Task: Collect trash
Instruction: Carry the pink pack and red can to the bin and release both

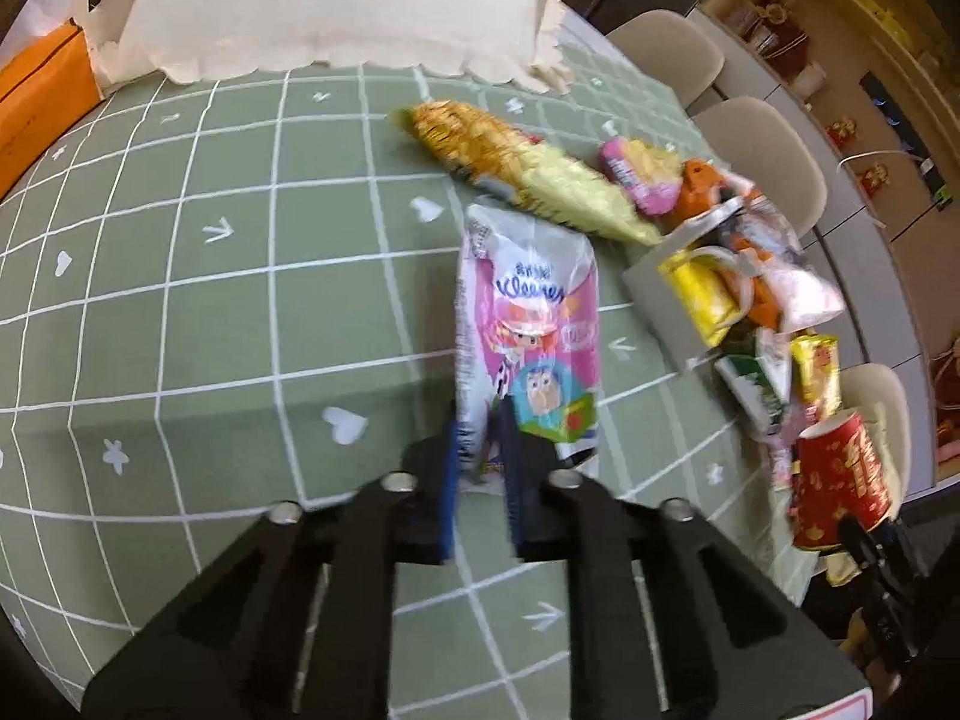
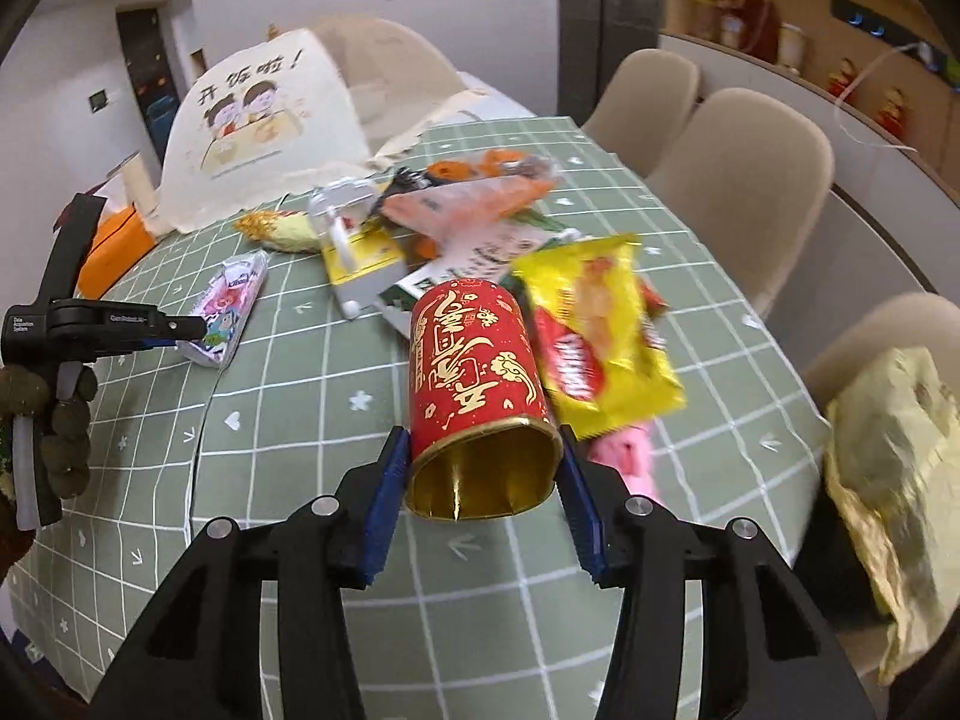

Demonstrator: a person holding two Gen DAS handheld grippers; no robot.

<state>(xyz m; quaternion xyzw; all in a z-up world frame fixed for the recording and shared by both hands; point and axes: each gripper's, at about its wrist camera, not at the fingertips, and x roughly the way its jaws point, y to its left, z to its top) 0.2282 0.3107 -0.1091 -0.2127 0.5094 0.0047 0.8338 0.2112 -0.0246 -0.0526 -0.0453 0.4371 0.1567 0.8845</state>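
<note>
My left gripper (image 1: 480,438) is shut on the near end of a pink and white Kleenex tissue pack (image 1: 528,324), held just above the green checked tablecloth (image 1: 210,312). In the right wrist view this pack (image 2: 228,306) hangs from the left gripper (image 2: 192,327) at the left. My right gripper (image 2: 480,468) is shut on a red and gold paper cup (image 2: 474,372), lying on its side with the open mouth toward the camera. The cup also shows at the right in the left wrist view (image 1: 840,474). A pile of snack wrappers (image 1: 750,276) lies beyond.
A yellow snack bag (image 2: 600,324) lies right of the cup. A yellow-gold wrapper (image 1: 516,168) lies beyond the tissue pack. A cream paper bag with cartoon print (image 2: 264,120) stands at the table's far end beside an orange box (image 1: 42,102). Beige chairs (image 2: 744,180) line the right edge.
</note>
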